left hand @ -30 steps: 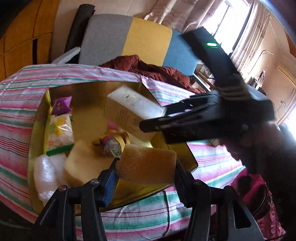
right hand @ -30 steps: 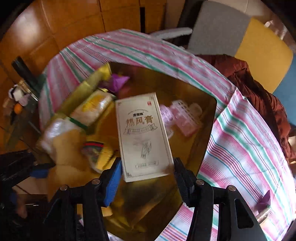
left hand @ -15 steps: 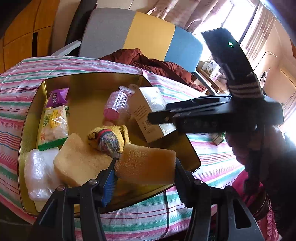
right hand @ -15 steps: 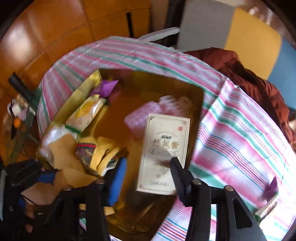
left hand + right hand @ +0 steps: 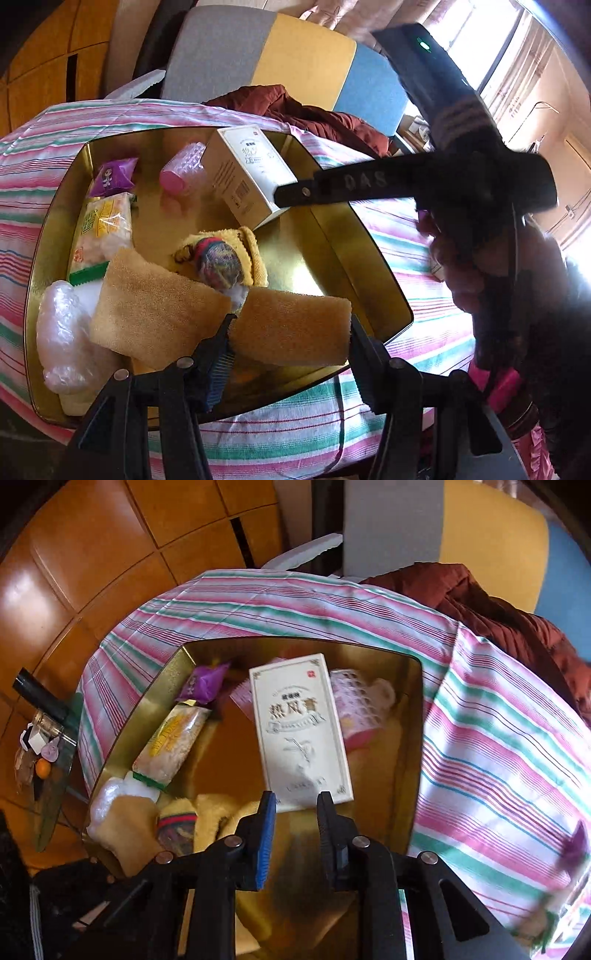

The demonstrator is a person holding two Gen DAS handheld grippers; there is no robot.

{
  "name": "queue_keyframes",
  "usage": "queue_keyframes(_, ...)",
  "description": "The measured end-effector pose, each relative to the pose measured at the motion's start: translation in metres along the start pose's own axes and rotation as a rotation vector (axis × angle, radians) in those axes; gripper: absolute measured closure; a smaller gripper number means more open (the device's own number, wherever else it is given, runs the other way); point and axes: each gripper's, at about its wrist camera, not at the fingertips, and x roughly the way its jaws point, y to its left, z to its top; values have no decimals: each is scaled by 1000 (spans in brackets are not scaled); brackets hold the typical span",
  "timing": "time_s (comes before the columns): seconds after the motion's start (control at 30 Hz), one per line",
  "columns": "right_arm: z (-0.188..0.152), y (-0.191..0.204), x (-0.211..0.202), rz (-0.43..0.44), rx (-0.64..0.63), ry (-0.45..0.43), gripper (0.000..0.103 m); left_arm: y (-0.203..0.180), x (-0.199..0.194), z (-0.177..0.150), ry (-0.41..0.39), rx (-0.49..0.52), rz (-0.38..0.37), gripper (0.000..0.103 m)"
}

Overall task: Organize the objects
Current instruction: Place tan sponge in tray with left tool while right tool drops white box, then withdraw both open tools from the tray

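Note:
My left gripper [image 5: 291, 334] is shut on a tan sponge [image 5: 291, 326] over the near edge of the gold tray [image 5: 369, 258]. A second tan sponge [image 5: 155, 310] lies beside it in the tray. My right gripper [image 5: 297, 805] has its fingers close together with nothing between them, just short of the white box [image 5: 299, 731]. That box [image 5: 243, 173] lies in the tray [image 5: 410, 720], leaning on a pink plastic item [image 5: 358, 709]. In the left wrist view the right gripper [image 5: 291, 194] reaches in from the right, its tip by the box's corner.
The tray also holds a purple packet [image 5: 112, 177], a snack pack [image 5: 103, 225], a yellow knitted piece [image 5: 221, 258] and white bubble wrap [image 5: 62, 332]. Striped cloth [image 5: 498, 738] covers the table. A chair with a dark red garment [image 5: 314, 114] stands behind. A glass side table [image 5: 48, 768] stands left.
The right gripper has let go of the white box, which now lies in the tray, and its fingers have drawn closer together. The left gripper still holds the sponge, slightly nearer the tray.

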Motion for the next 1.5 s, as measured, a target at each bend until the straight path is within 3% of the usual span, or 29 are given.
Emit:
queue_keyframes(0.2, -16, -3, -19, -31, 22, -42, 55, 4, -4, 5, -11, -32, -43, 40)
queue_keyframes(0.33, -25, -8, -30, -60, 54, -75, 46, 1, -10, 8, -20, -33, -78, 26)
queue_keyframes(0.47, -35, -14, -44, -66, 98, -113, 42, 1, -20, 11, -55, -34, -51, 23)
queue_keyframes(0.57, -44, -17, -55, -65, 132, -142, 37, 4, -29, 12, -81, -36, 10, 23)
queue_keyframes(0.7, -56, -14, -68, -90, 161, -186, 19, 4, -41, 14, -119, -19, 152, 23)
queue_keyframes(0.77, -61, -11, -72, -95, 161, -203, 15, 2, -48, 15, -144, -7, 224, 23)
queue_keyframes(0.83, -66, -6, -76, -101, 157, -215, 3, -2, -55, 17, -175, 13, 272, 23)
queue_keyframes(1.07, -81, 9, -79, -159, 113, -230, 0, -5, -65, 19, -212, 50, 365, 23)
queue_keyframes(1.5, -95, -13, -94, -223, 179, -262, 0, -17, -61, 12, -200, 89, 414, 23)
